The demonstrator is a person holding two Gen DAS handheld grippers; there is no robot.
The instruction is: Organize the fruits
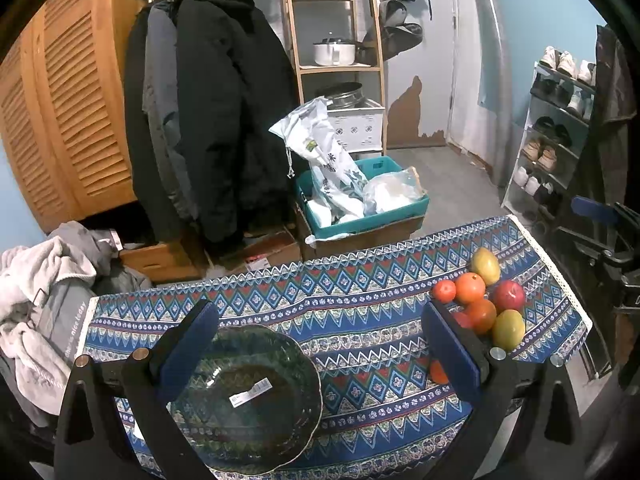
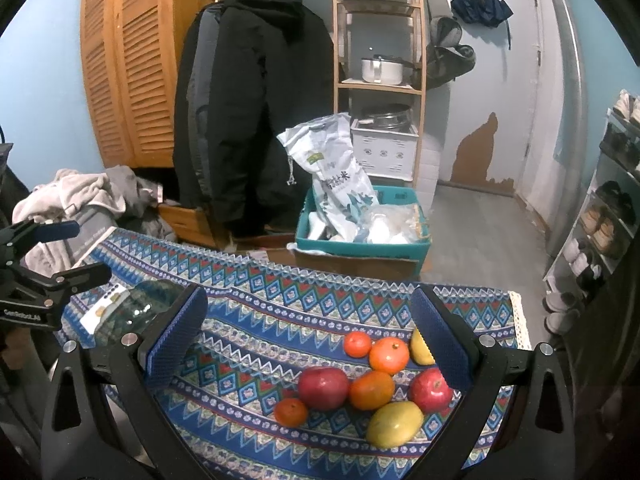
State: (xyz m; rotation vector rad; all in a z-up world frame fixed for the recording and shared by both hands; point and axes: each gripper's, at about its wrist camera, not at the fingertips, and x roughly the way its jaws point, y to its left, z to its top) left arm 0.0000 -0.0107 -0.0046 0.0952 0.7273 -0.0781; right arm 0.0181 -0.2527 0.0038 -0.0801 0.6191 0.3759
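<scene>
Fruit lies in a loose cluster toward the right end of your table, on the patterned blue cloth: two red apples, two yellow-green mangoes and several oranges, most of them touching a neighbour. Your right wrist view shows the whole cluster from just above; your left wrist view shows it only partly, off to the side behind one finger. That left view gives you instead the dark green glass bowl near the table's left end, holding no fruit, with a white label showing through its base. Your left gripper is spread wide, one finger over the bowl's rim, gripping nothing. Your right gripper is likewise wide open above the fruit, holding nothing.
</scene>
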